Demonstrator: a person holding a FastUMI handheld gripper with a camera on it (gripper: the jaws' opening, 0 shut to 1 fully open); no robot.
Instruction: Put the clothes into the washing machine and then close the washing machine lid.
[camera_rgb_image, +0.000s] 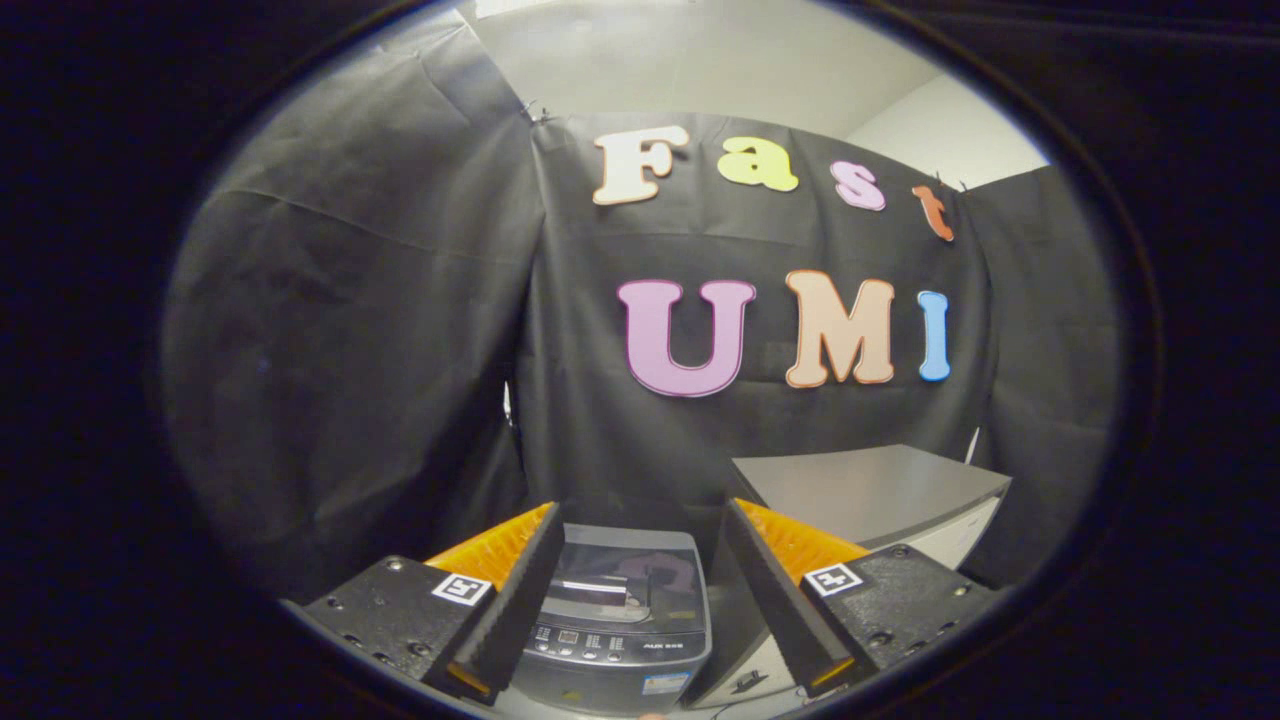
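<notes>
Nearest the lens, at the bottom of the frame, the tool (640, 590) is released: its two fingers (520, 590) stand well apart, nothing between the pads, nothing held. Through the gap, lower centre, sits the washing machine (620, 620), seen from above and in front. Its lid (625, 565) appears to lie flat over the tub, a pale reflection across the glossy panel; control buttons run along the front edge. Whether clothes are inside cannot be told through the lid. No clothes can be made out. Right of the machine, lower right, a grey-topped desk (870, 490) stands just beside it against the black cloth wall (350, 350). Judgement: with the lid seemingly down and the tool empty, this is either the very start or the finished state; the picture alone does not settle which.
</notes>
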